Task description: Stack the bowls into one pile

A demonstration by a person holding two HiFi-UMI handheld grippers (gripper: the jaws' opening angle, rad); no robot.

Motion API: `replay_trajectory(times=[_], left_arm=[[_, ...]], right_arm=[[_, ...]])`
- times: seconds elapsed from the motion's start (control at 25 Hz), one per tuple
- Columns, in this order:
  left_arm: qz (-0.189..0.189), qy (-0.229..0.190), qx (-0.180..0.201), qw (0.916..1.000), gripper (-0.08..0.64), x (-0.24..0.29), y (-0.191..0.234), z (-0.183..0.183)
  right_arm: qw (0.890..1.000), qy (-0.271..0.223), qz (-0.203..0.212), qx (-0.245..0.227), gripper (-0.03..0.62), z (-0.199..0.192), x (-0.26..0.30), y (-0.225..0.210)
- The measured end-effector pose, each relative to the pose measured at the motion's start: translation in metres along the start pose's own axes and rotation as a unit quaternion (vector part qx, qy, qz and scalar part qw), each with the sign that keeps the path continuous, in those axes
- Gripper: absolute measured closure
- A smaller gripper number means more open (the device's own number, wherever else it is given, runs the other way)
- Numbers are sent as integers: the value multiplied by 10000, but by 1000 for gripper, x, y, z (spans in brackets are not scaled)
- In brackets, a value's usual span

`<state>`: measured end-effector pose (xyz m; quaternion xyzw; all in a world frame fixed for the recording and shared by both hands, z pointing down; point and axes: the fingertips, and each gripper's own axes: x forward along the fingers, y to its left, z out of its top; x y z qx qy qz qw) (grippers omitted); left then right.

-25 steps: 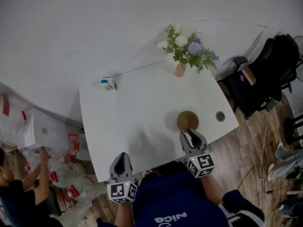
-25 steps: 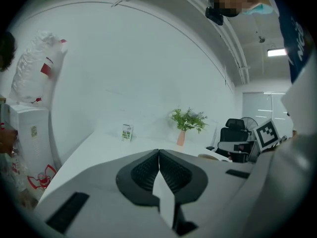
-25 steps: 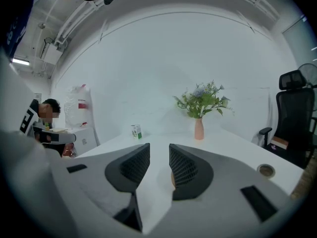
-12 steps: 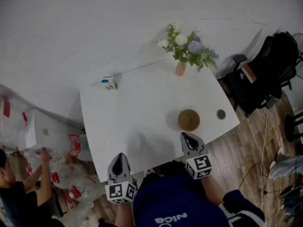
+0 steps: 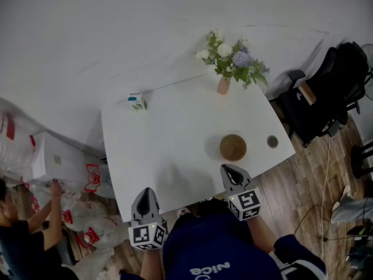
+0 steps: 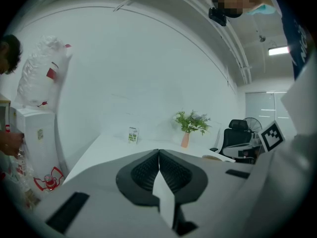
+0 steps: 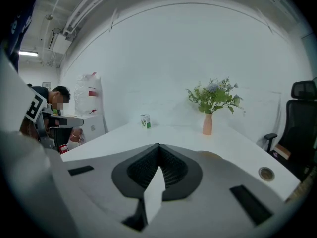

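White table (image 5: pixel 175 133) stands against a pale wall, and the brown bowl (image 5: pixel 232 147) sits upright on its right half, near the front edge. It looks round and dull brown; whether more than 1 bowl is nested there I cannot tell. My right gripper (image 5: pixel 229 171) hovers at the front edge just short of the bowl, not touching it, jaws pressed together on nothing. My left gripper (image 5: pixel 145 194) hangs well to the left, jaws likewise together and empty.

A small round disc (image 5: pixel 272 141) lies right of the bowl, near the table's right edge. A pink vase (image 5: pixel 223 86) of flowers (image 5: pixel 233 60) stands at the back, and a small carton (image 5: pixel 137 101) at the back left corner. Broad bare tabletop spreads left of the bowl. A black chair (image 5: pixel 326 92) stands beyond the right edge on the wood floor (image 5: pixel 303 179).
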<state>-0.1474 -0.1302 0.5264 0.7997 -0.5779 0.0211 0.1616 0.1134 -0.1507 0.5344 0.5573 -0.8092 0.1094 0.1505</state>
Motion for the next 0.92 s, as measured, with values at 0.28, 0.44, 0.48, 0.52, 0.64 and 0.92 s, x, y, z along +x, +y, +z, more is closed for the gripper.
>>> replay_trajectory(times=[0.28,0.44,0.48,0.52,0.64,0.92], left_arm=[[-55,18,81,10000,543,-7,-8,-5],[-105,16,66,9999,543,-7,-13,-6],[-123,16,60,9999,543,-8,-14,-6],[-135,16,61,9999,543,-8,-15,-6],[-142,25,84,9999,541,-11,-16,-9],[-189,15,80,9998,543,-17,-18,-12]], right_arm=[[9999,-40,-119,10,571,-3,-9,-4],[9998,-86,-182,-29,571,-2,-13,-5],[9997,-96,-202,-39,571,-1,-14,-6],[9997,-101,-216,-45,571,-1,-15,-6],[9997,-100,-236,-59,571,-3,-18,-4],[9996,-114,-248,-77,571,-3,-24,-1]])
